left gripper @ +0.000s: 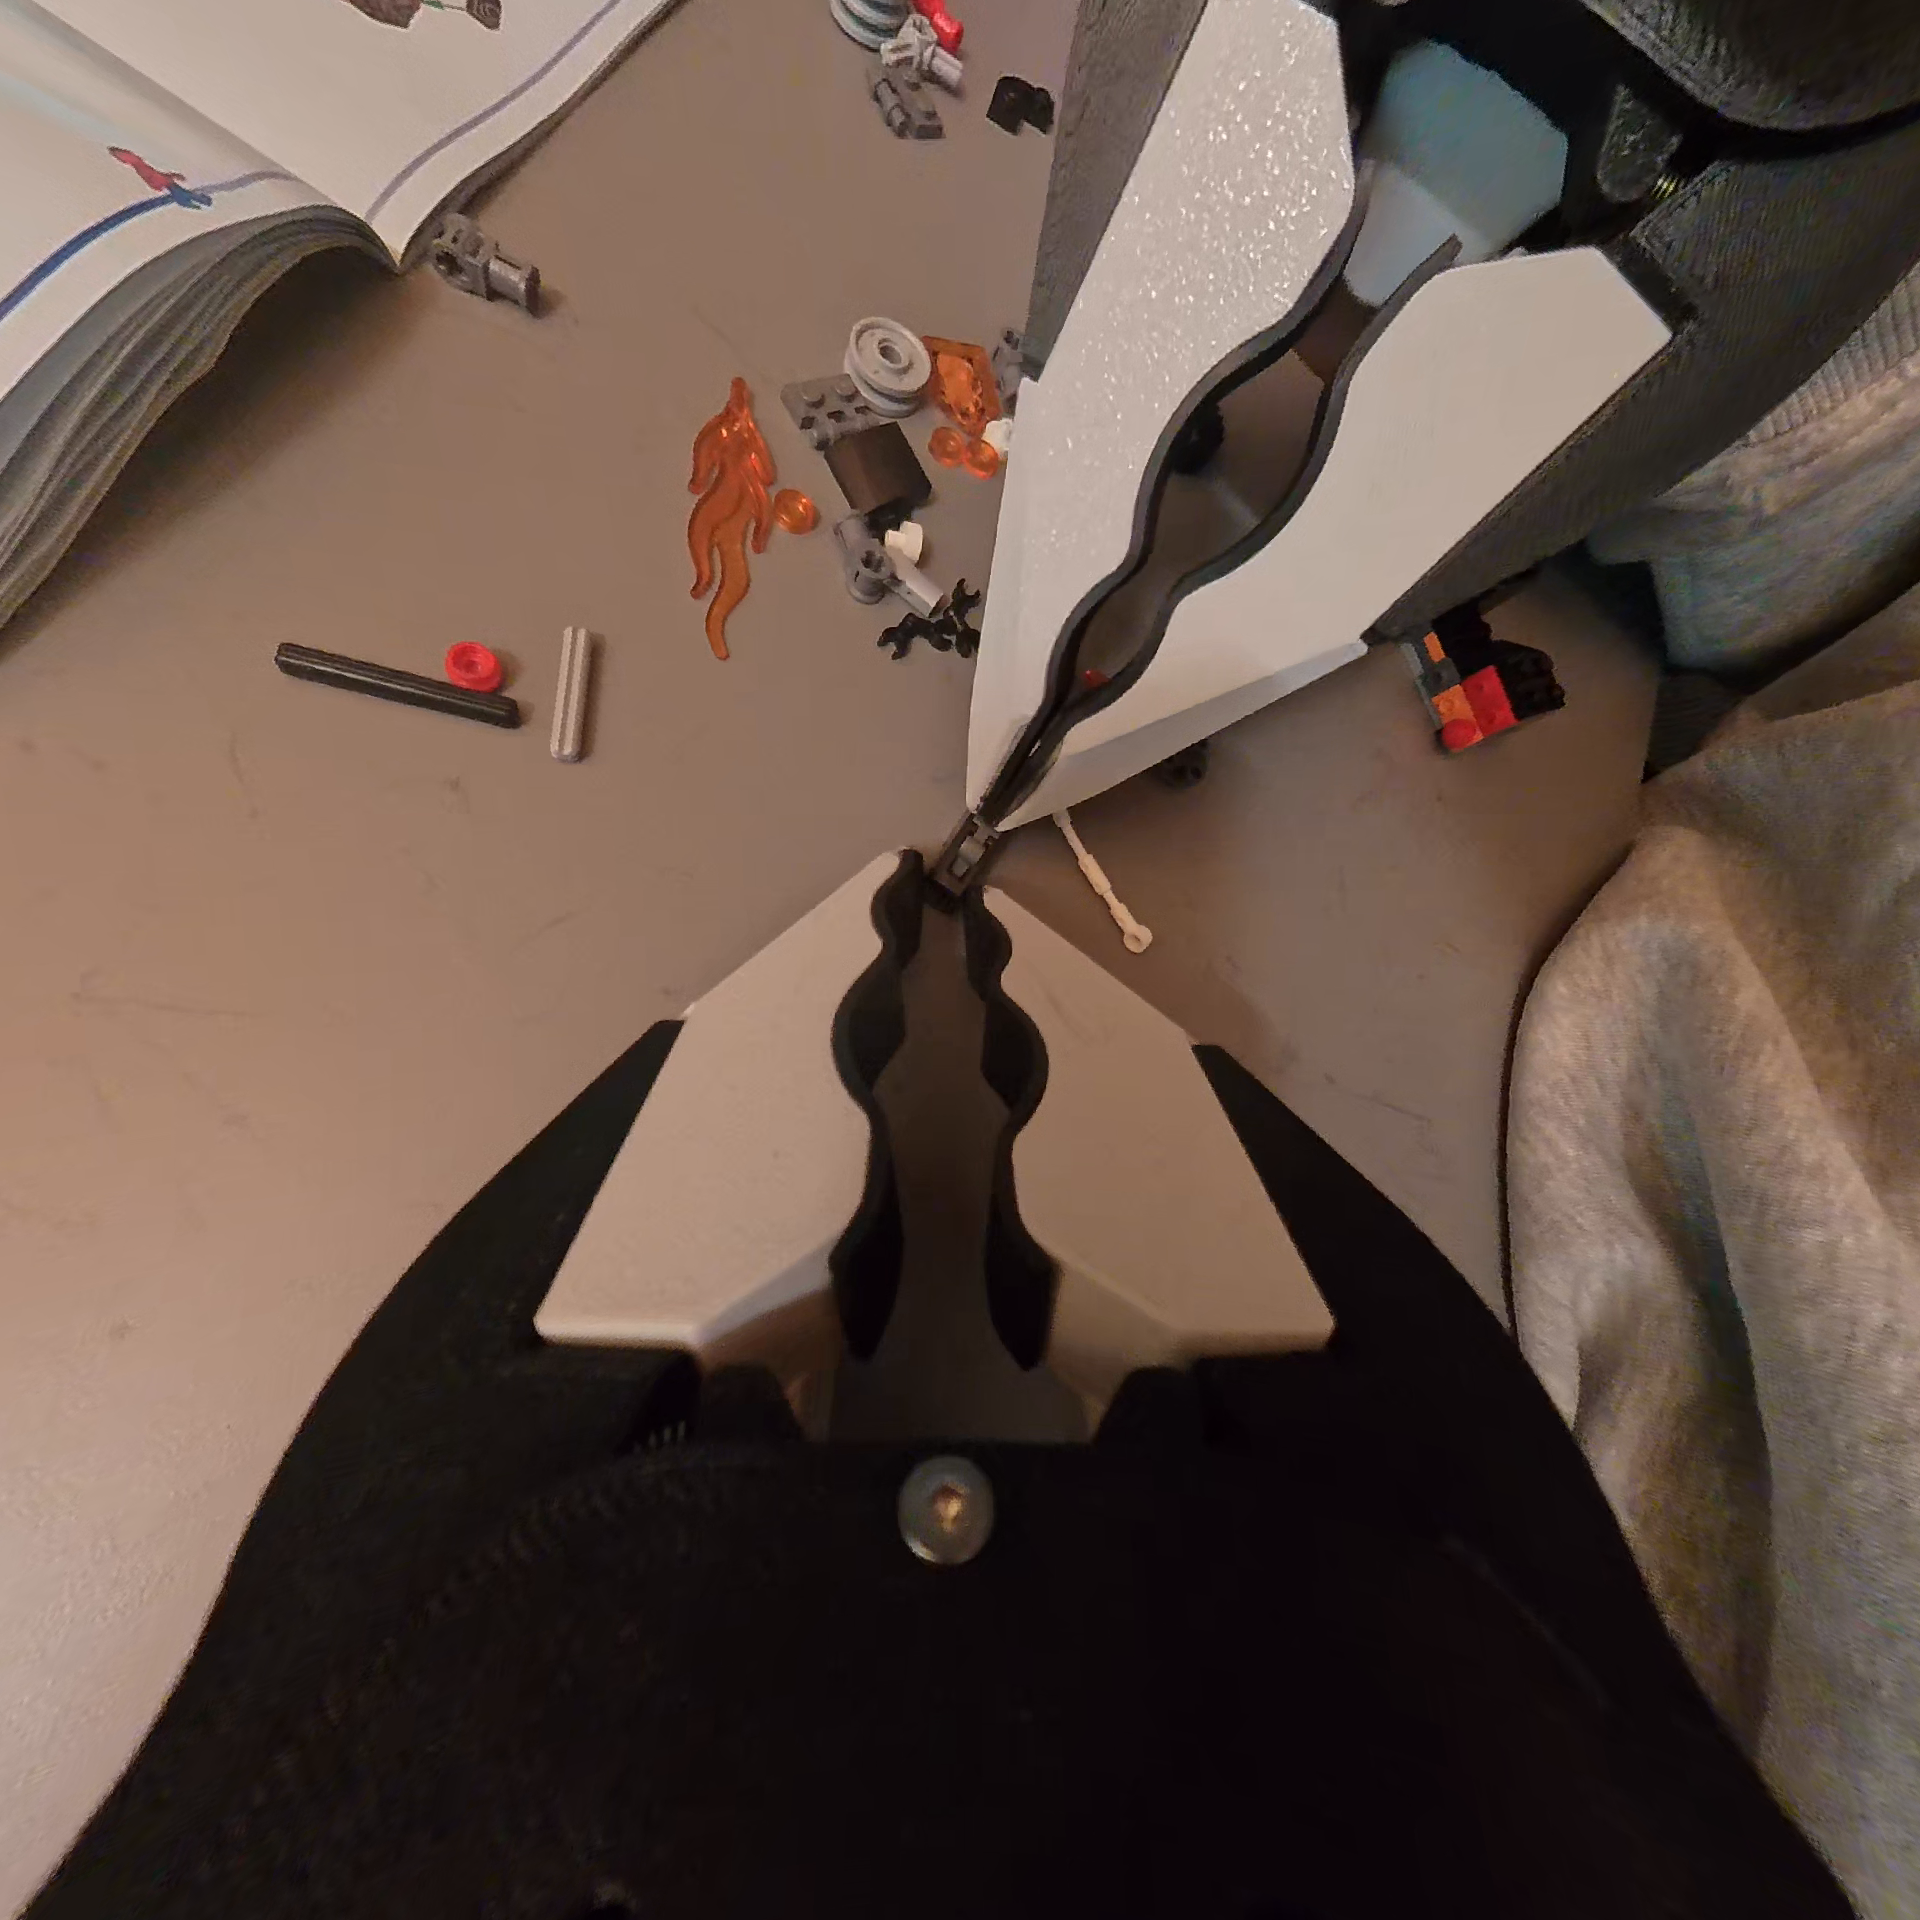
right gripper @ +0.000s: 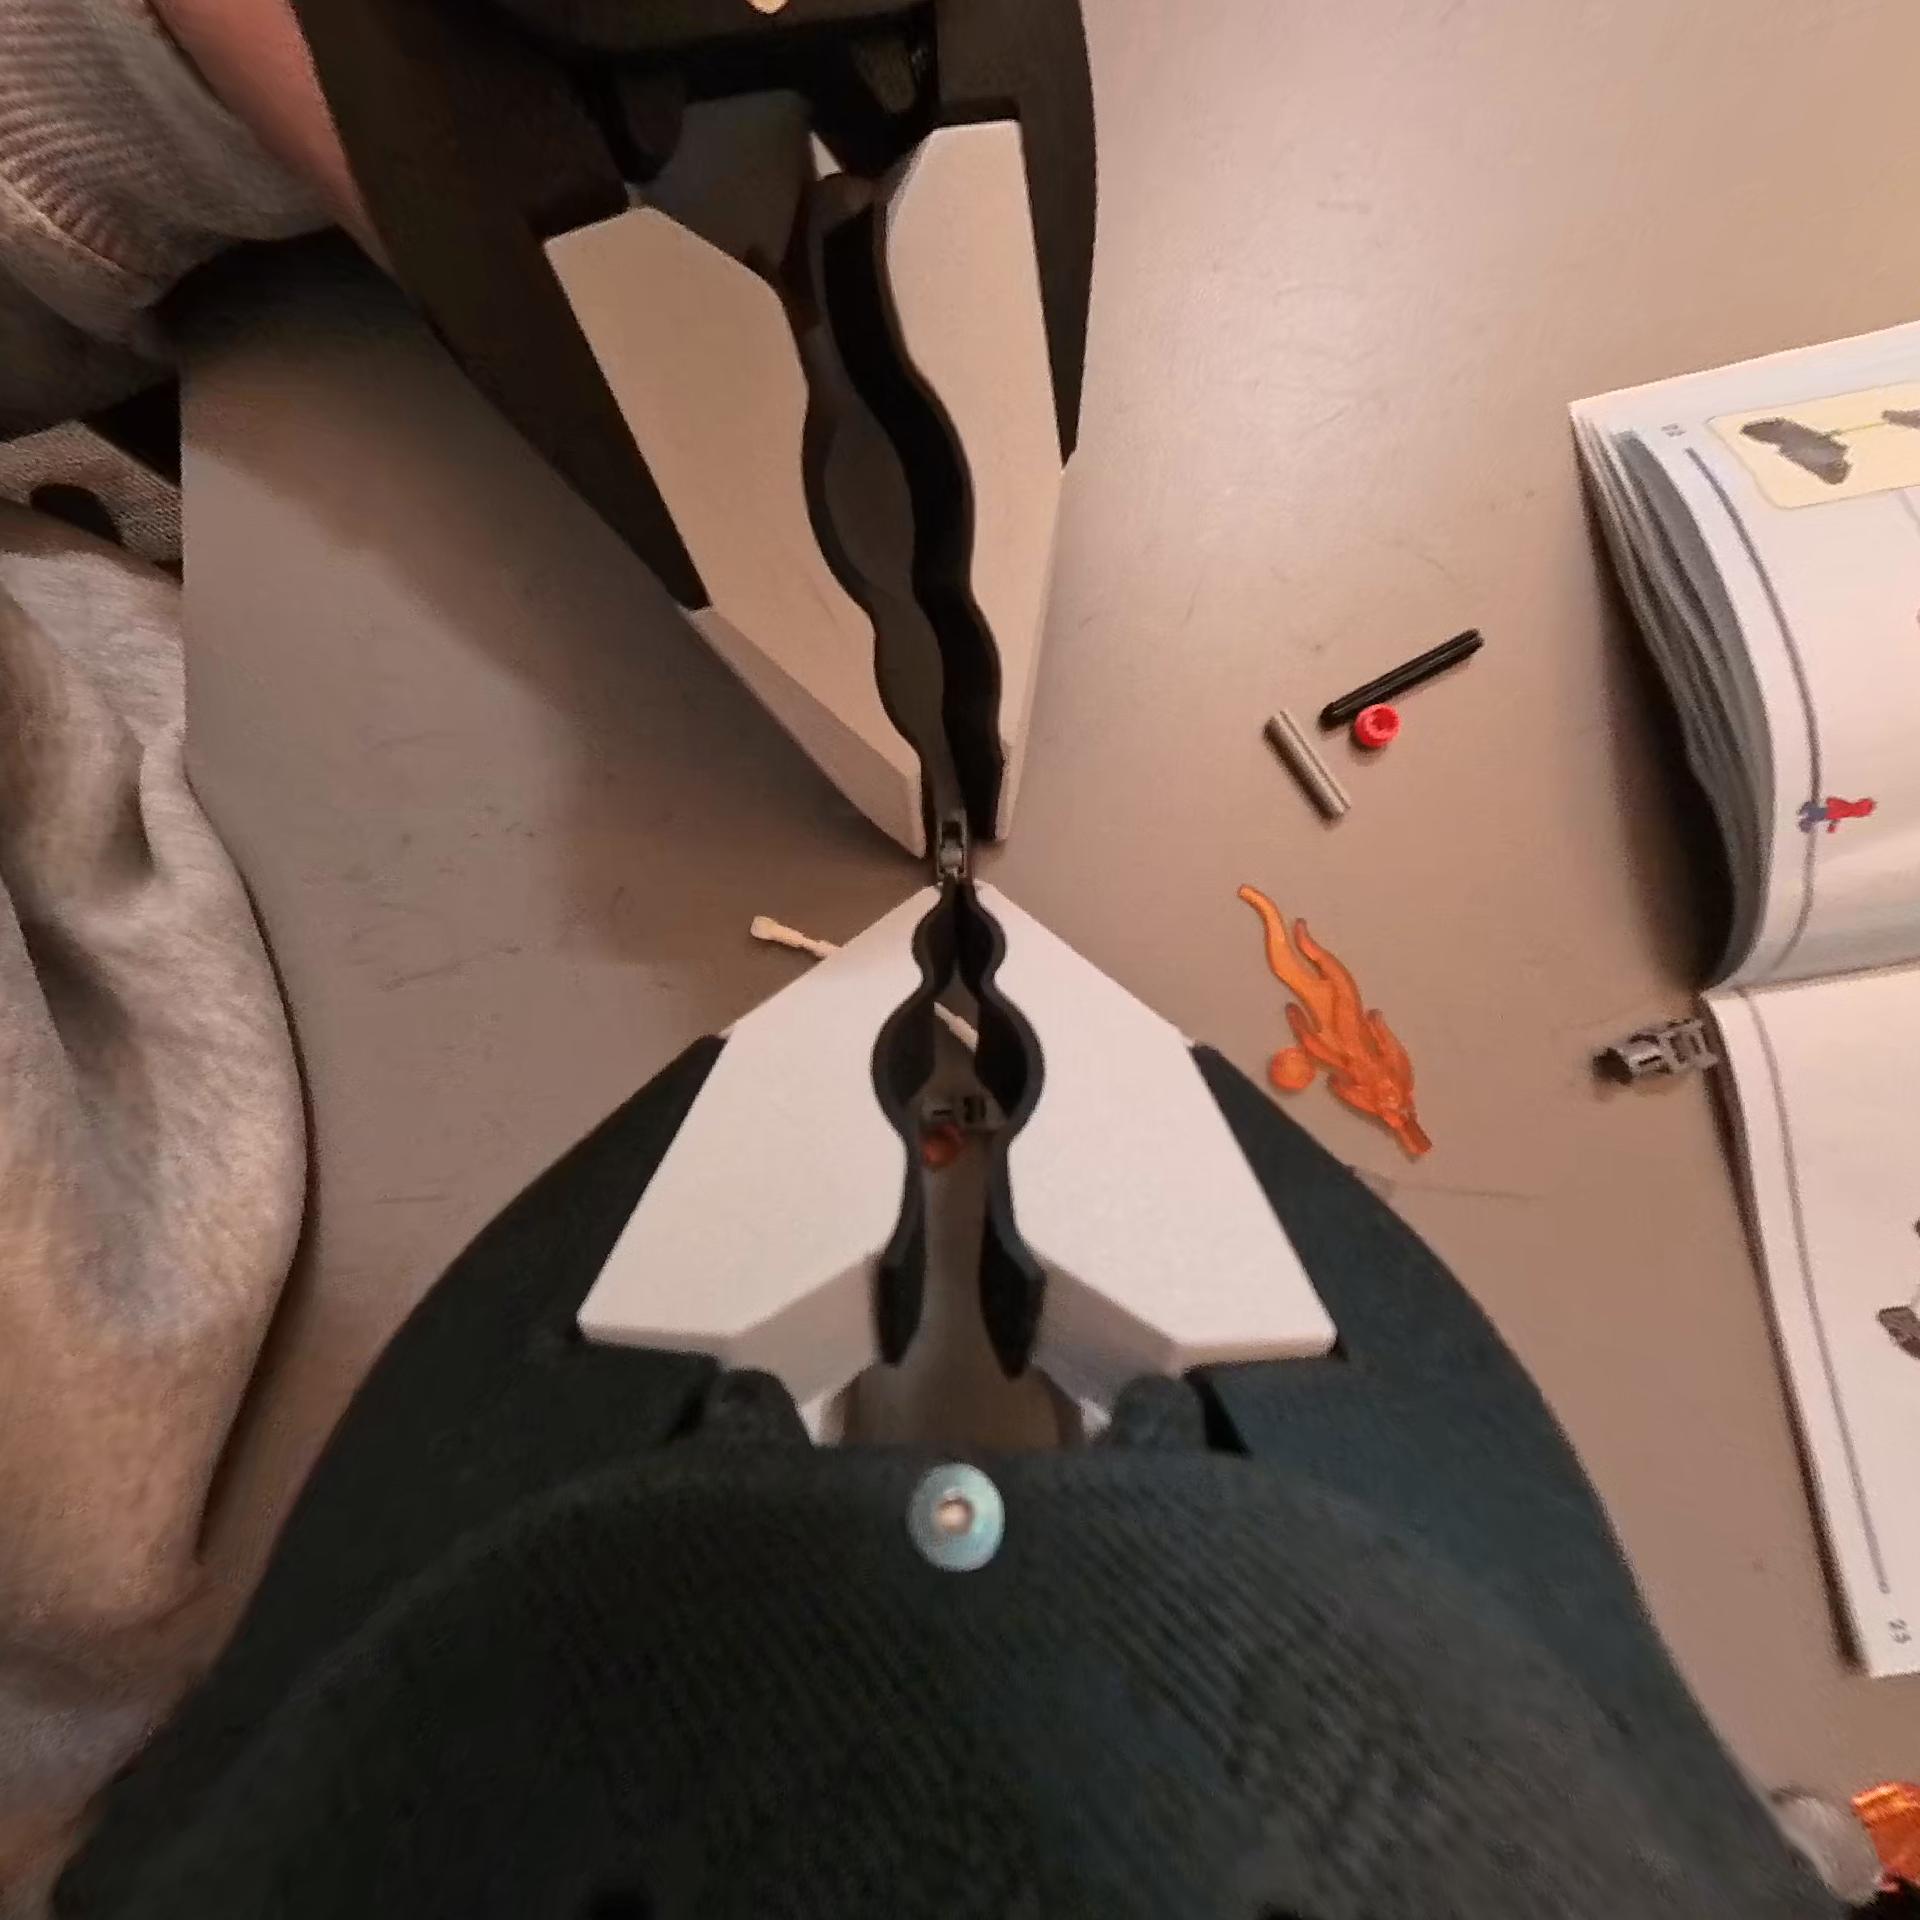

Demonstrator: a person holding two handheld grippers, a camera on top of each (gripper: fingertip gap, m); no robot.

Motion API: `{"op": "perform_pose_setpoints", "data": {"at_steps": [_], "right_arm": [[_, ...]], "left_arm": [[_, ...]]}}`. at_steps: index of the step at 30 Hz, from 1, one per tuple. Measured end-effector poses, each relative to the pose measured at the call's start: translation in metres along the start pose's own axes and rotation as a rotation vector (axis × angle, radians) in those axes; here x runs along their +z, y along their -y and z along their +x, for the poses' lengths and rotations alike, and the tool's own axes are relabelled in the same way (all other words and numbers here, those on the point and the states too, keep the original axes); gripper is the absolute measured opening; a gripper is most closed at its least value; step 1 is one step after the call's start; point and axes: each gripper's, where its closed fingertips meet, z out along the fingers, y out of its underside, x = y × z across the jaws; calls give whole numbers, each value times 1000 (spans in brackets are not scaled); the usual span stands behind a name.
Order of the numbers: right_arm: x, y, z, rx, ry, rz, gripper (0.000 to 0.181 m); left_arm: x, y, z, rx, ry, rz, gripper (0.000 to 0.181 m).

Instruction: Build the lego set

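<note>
The left gripper [left gripper: 940, 883] and the right gripper [right gripper: 954, 902] meet tip to tip above the brown table [left gripper: 312, 987], each with its fingers drawn nearly together on one end of a small dark grey piece [left gripper: 958, 854], which bridges the short gap between them and is clear of the tabletop. A thin white bar piece [left gripper: 1101, 883] lies on the table just beside the meeting point. Loose parts are scattered farther off: a translucent orange flame [left gripper: 727, 509], a black axle [left gripper: 395, 686] with a red round stud [left gripper: 473, 665] touching it, a light grey axle [left gripper: 571, 694] just beside these, and a cluster holding a grey wheel [left gripper: 888, 362], a dark brown brick [left gripper: 878, 468] and small orange studs [left gripper: 961, 449]. A partly built black, red and orange assembly [left gripper: 1481, 691] sits near the table edge, partly hidden behind the right gripper. An open instruction booklet [left gripper: 208, 156] lies at the far corner. Grey fabric [left gripper: 1714, 1143] borders the table on the person's side.
</note>
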Motion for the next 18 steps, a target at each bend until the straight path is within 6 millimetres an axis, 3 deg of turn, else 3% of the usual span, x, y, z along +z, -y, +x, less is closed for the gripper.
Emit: {"op": "perform_pose_setpoints", "data": {"at_steps": [4,10,18], "right_arm": [[-6,0,11,-38,-53,55,0],[-35,10,41,8,-198,192,0],[-42,0,45,11,-259,199,0]], "left_arm": [[-1,0,1,23,11,5,6],[-19,17,2,-89,-109,166,5],[-31,27,2,-171,-187,272,5]]}}
